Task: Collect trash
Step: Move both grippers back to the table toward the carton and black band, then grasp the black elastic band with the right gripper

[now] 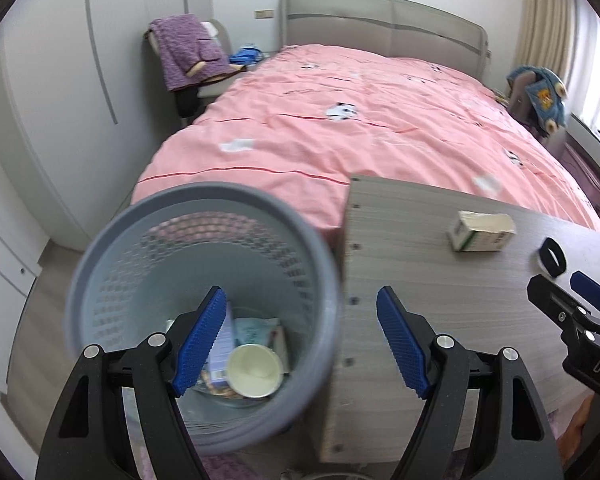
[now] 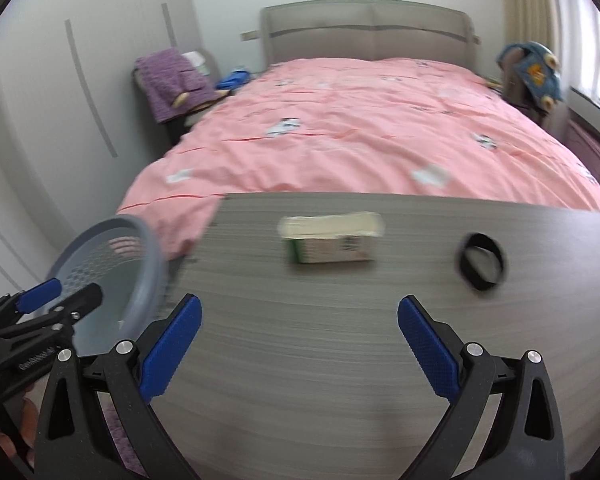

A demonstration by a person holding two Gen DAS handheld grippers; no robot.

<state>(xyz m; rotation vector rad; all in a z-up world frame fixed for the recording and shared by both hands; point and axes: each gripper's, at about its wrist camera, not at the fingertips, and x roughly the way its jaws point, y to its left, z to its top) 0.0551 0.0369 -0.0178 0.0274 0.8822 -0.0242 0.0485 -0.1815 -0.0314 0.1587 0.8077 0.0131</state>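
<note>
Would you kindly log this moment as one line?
left gripper: open, over bin | right gripper: open, over table | carton: on table | black ring: on table

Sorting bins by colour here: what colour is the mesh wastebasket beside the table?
Grey-blue, with a perforated wall; the wastebasket shows best in the left wrist view.

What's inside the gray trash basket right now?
The gray trash basket holds a paper cup, a box and wrappers. The left tool hides part of the bottom.
</note>
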